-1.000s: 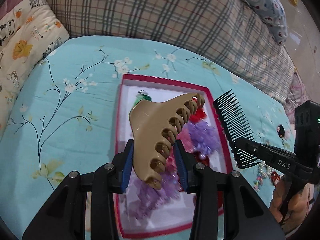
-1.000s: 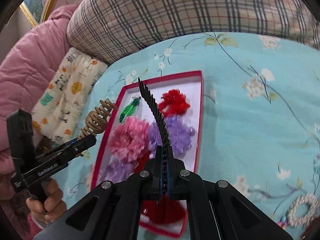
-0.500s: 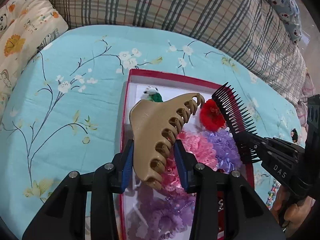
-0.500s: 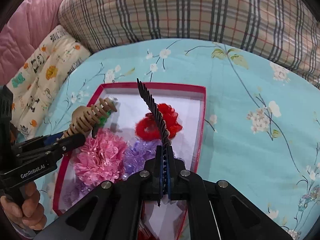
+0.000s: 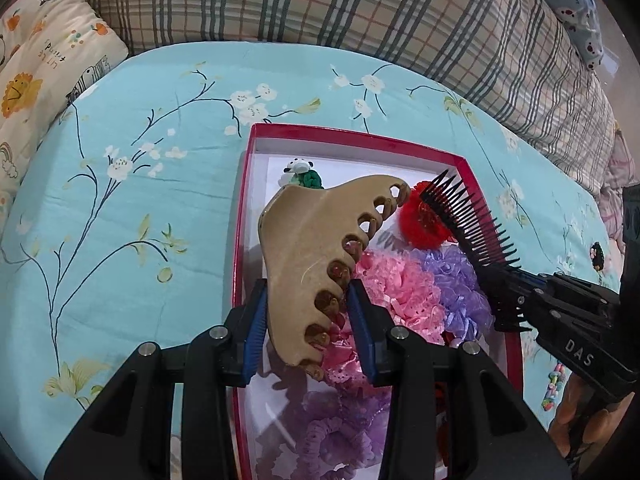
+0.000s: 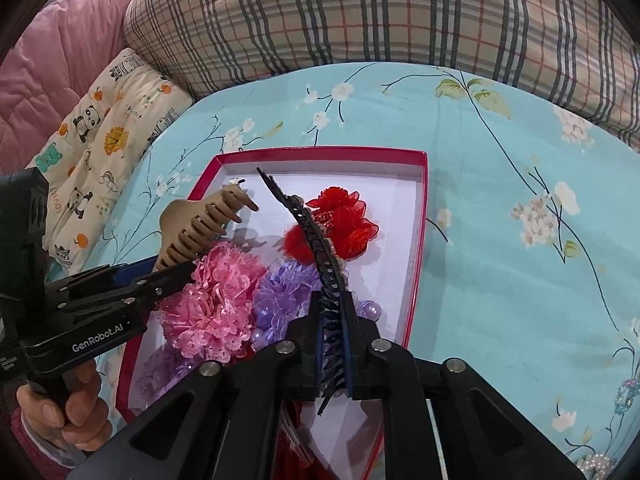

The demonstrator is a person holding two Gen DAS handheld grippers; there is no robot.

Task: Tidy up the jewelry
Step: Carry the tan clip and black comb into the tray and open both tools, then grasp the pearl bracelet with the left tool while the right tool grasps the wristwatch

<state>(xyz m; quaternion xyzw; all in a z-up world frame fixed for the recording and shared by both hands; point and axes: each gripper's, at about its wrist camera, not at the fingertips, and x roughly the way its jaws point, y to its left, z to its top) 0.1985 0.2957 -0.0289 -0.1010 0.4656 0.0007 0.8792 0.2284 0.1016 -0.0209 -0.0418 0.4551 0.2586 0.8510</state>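
A red-rimmed box (image 5: 241, 216) (image 6: 416, 240) with a white floor lies on the turquoise floral sheet. It holds pink (image 5: 400, 288), purple (image 5: 460, 280) and red (image 5: 420, 220) frilly hair ties and a green one with a panda (image 5: 304, 174). My left gripper (image 5: 308, 320) is shut on a tan claw clip (image 5: 316, 252) (image 6: 196, 228), held over the box's left half. My right gripper (image 6: 334, 344) is shut on a black comb clip (image 6: 312, 236) (image 5: 472, 240), held over the box's right half.
A plaid bolster (image 5: 360, 20) runs along the far edge, with a cartoon-print pillow (image 5: 36, 72) at the left. Bead bracelets (image 5: 554, 384) (image 6: 596, 466) lie on the sheet to the right of the box. A pink quilt (image 6: 52, 60) sits far left.
Both grippers have moved forward over the box, each keeping its clip; the box's far end and the red hair tie now sit nearer the centre of view.
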